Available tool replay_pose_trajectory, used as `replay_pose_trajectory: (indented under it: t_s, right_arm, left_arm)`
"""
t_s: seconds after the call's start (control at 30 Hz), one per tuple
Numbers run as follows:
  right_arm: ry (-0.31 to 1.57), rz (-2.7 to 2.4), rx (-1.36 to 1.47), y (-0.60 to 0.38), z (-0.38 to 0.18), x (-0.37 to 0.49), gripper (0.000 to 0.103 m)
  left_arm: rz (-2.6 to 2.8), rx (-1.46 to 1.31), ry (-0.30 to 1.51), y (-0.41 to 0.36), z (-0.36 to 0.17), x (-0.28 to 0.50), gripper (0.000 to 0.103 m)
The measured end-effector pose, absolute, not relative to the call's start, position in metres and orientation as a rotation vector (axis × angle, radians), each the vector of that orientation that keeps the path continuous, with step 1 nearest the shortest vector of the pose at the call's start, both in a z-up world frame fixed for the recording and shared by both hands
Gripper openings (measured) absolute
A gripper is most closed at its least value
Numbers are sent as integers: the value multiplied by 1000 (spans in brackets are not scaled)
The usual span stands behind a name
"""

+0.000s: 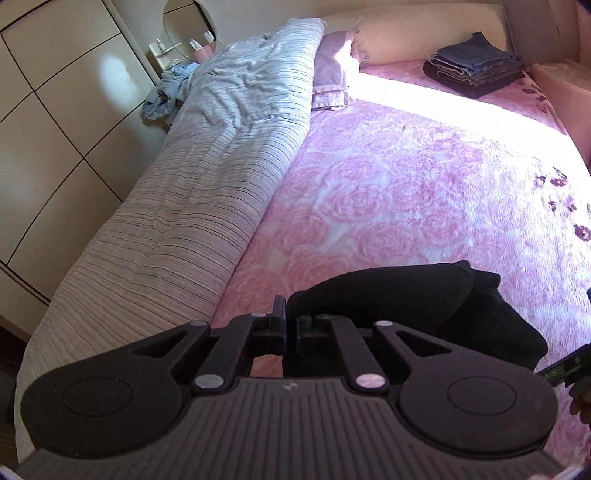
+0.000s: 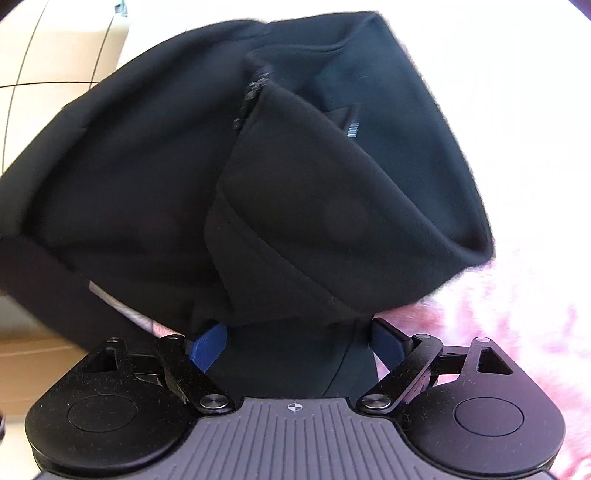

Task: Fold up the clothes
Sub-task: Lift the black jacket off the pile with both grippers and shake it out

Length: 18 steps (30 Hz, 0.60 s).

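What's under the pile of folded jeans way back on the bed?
The folded jeans sit on the pink rose blanket, near the cream headboard. The blanket right beneath them is covered, so anything tucked there stays hidden.

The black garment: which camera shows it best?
The right wrist view: the black garment fills it, zipper visible, bunched between the right gripper's blue fingers. The left wrist view shows only a dark fold on the pink blanket.

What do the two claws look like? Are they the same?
Nearly the same. Each claw is black with two round discs at the sides, silver rivets on angled link bars, and a grey ribbed plate in the middle. The left claw has black fingers. The right claw has blue pads and a small crosshair mark on its plate.
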State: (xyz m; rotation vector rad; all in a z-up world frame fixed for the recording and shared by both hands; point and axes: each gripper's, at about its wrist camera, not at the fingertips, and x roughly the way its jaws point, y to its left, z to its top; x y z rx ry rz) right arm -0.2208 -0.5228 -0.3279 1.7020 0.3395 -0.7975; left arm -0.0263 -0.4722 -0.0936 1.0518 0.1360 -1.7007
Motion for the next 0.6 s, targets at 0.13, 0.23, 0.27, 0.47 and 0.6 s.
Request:
replay_pose_trajectory:
  t_s: [0.13, 0.23, 0.27, 0.47, 0.6]
  right_arm:
    - [391, -802, 1632, -556, -325, -221, 45]
    - [477, -804, 1528, -589, -312, -230, 7]
    - [493, -802, 1444, -596, -298, -238, 6]
    - [544, -784, 960, -626, -206, -309, 5]
    - [497, -797, 817, -644, -147, -373, 4]
  left_arm:
    - [-1662, 1035, 126, -452, -78, -13, 4]
    - [-1598, 1004, 149, -436, -74, 5, 4]
    - [-1574, 985, 165, -431, -71, 13, 4]
    - [-1417, 836, 169, -377, -24, 52, 4]
    - [-1315, 714, 115, -327, 33, 56, 5]
